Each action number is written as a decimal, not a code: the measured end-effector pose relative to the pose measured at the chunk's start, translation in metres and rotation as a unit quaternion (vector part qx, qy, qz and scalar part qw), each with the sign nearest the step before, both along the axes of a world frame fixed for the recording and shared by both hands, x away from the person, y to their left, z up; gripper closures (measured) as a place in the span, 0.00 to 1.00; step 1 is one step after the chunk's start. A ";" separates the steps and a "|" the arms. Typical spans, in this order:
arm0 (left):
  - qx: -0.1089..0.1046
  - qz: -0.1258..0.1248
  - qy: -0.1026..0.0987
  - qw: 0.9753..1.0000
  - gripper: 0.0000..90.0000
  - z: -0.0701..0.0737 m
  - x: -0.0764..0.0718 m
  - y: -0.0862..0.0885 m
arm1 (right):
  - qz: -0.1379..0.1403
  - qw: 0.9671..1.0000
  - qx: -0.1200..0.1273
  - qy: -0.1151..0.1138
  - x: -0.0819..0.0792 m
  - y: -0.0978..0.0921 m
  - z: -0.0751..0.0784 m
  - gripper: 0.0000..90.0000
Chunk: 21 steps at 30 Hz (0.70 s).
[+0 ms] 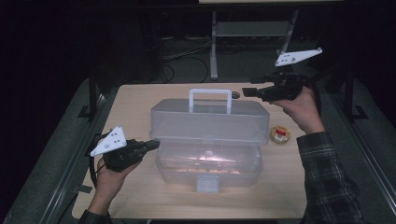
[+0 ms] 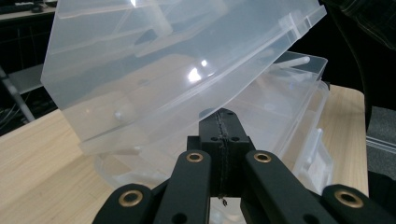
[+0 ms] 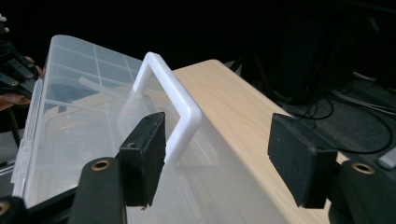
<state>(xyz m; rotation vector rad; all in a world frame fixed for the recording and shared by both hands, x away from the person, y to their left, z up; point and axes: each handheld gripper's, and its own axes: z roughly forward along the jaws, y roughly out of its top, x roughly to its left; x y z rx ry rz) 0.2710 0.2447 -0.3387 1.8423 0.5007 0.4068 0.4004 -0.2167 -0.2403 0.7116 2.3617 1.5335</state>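
A translucent plastic toolbox stands mid-table with its lid (image 1: 210, 122) raised partway over the base (image 1: 210, 164). A white handle (image 1: 210, 94) stands up from the lid. My left gripper (image 1: 153, 145) is shut, its tip tucked under the lid's left edge; in the left gripper view the joined jaws (image 2: 222, 119) sit just beneath the tilted lid (image 2: 154, 70). My right gripper (image 1: 246, 92) hovers open at the box's back right. In its own view the handle (image 3: 173, 102) lies just beyond the open gripper (image 3: 219, 161), near the left pad (image 3: 142, 158), untouched.
A small yellowish tape roll (image 1: 280, 134) lies on the wooden table (image 1: 135, 100) right of the box. A white latch (image 1: 208, 183) hangs at the base's front. A metal stand (image 1: 214, 42) and cables are behind the table. A plaid sleeve (image 1: 327, 172) covers the right forearm.
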 end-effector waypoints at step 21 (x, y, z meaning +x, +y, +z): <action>-0.001 0.007 -0.022 1.000 1.00 0.013 0.013 -0.002 | -0.076 0.997 0.019 -0.006 -0.040 -0.066 -0.011 0.39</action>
